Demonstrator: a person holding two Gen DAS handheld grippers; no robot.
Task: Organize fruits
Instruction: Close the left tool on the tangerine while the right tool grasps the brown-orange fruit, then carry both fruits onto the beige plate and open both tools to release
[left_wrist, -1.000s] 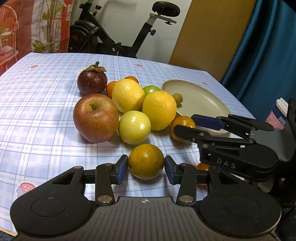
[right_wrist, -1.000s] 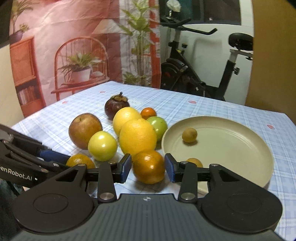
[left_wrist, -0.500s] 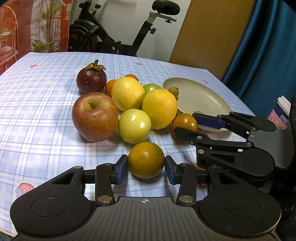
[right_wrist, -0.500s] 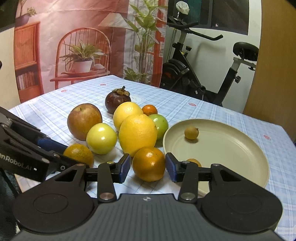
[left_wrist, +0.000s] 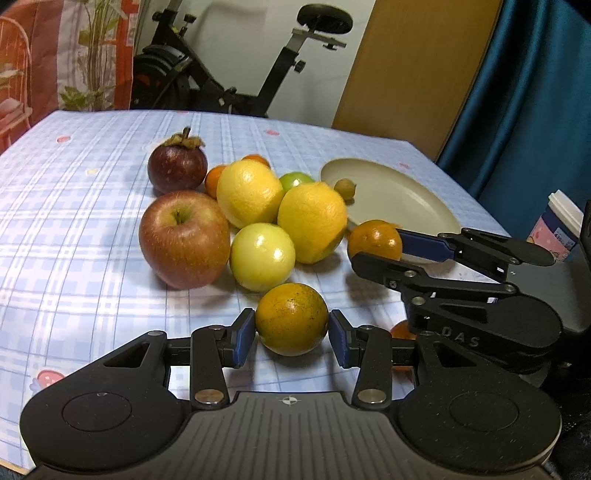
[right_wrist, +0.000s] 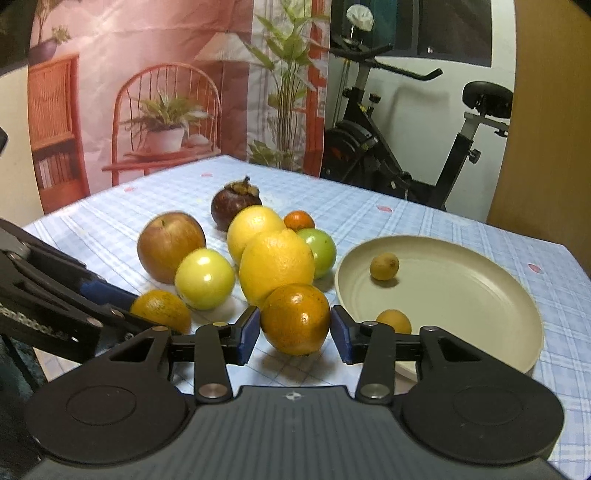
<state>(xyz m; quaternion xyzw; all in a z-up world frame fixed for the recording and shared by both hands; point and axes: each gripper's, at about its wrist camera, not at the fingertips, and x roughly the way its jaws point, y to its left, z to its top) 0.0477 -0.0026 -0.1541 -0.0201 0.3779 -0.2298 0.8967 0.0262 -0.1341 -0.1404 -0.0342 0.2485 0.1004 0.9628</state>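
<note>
My left gripper (left_wrist: 291, 335) is shut on a speckled orange (left_wrist: 291, 318) and holds it just above the checked cloth. My right gripper (right_wrist: 294, 332) is shut on another orange (right_wrist: 295, 318), lifted a little, left of the beige plate (right_wrist: 480, 295). The right gripper also shows in the left wrist view (left_wrist: 384, 245), holding its orange (left_wrist: 373, 240) at the plate's (left_wrist: 399, 195) near rim. Two small yellow fruits (right_wrist: 384, 266) (right_wrist: 394, 320) lie on the plate. A pile of fruit sits left of it: red apple (left_wrist: 184, 238), yellow-green apple (left_wrist: 261, 256), two lemons (left_wrist: 312, 221), mangosteen (left_wrist: 177, 168).
A green fruit (right_wrist: 317, 246) and small tangerines (right_wrist: 298, 220) lie behind the lemons. A paper cup (left_wrist: 559, 225) stands at the table's right edge. An exercise bike (right_wrist: 406, 147) stands beyond the table's far edge.
Both grippers have risen slightly and moved forward with their oranges. The right gripper's orange has moved nearer the plate's rim.
</note>
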